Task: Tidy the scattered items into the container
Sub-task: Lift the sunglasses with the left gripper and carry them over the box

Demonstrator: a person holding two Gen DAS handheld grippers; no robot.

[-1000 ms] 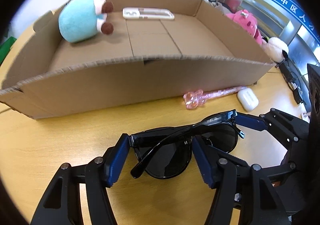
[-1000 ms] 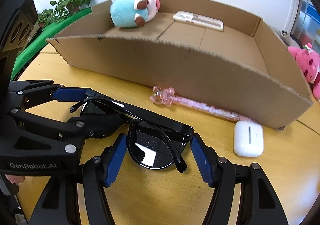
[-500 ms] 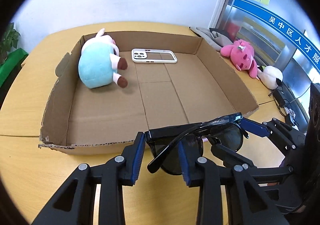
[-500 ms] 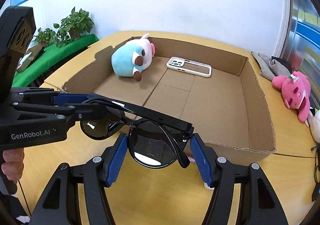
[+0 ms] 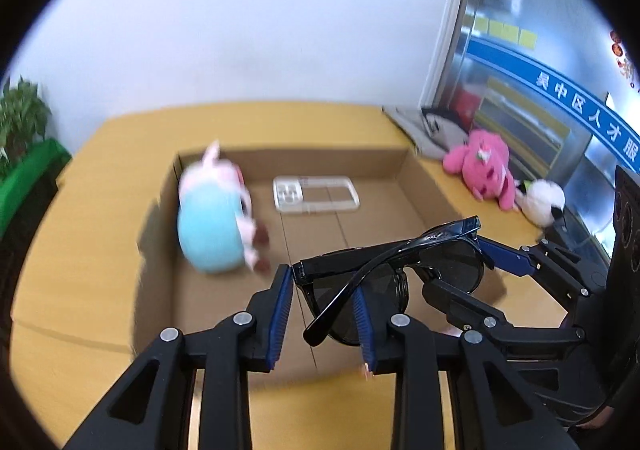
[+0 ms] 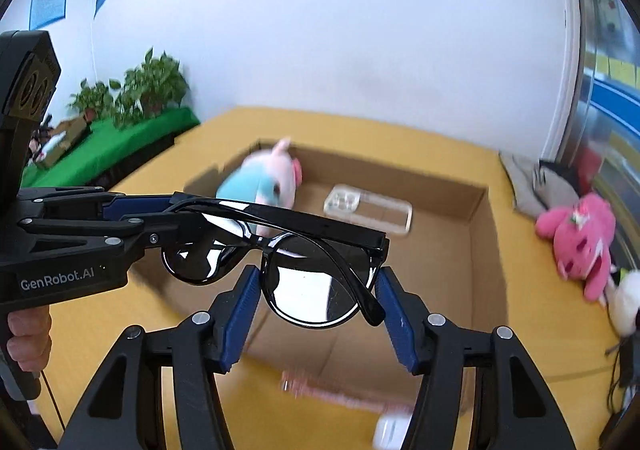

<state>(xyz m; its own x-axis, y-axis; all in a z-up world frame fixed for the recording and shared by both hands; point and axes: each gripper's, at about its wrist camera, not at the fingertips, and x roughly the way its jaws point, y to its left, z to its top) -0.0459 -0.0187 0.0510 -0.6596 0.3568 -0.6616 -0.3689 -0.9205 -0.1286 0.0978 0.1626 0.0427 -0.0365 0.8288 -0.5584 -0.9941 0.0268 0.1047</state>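
Two items already lie in the cardboard box [image 5: 420, 185]: a blue plush [image 5: 212, 230] and a phone case [image 5: 316, 193]. Both sets of jaws have just been closing on the sunglasses [image 6: 304, 250]; the left gripper [image 5: 324, 314] pinches one lens end, the right gripper [image 6: 320, 314] the other. Sunglasses hang above the box's near wall, long axis spanning both jaws, folded temples toward the cameras. Below the right jaws, a pink wand [image 6: 336, 394] and a white case [image 6: 390, 428] remain on the bench [image 6: 460, 141].

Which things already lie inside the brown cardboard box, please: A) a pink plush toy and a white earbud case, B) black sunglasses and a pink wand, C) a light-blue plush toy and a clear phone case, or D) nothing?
C: the light-blue plush toy and clear phone case rest on the floor of the brown cardboard box.
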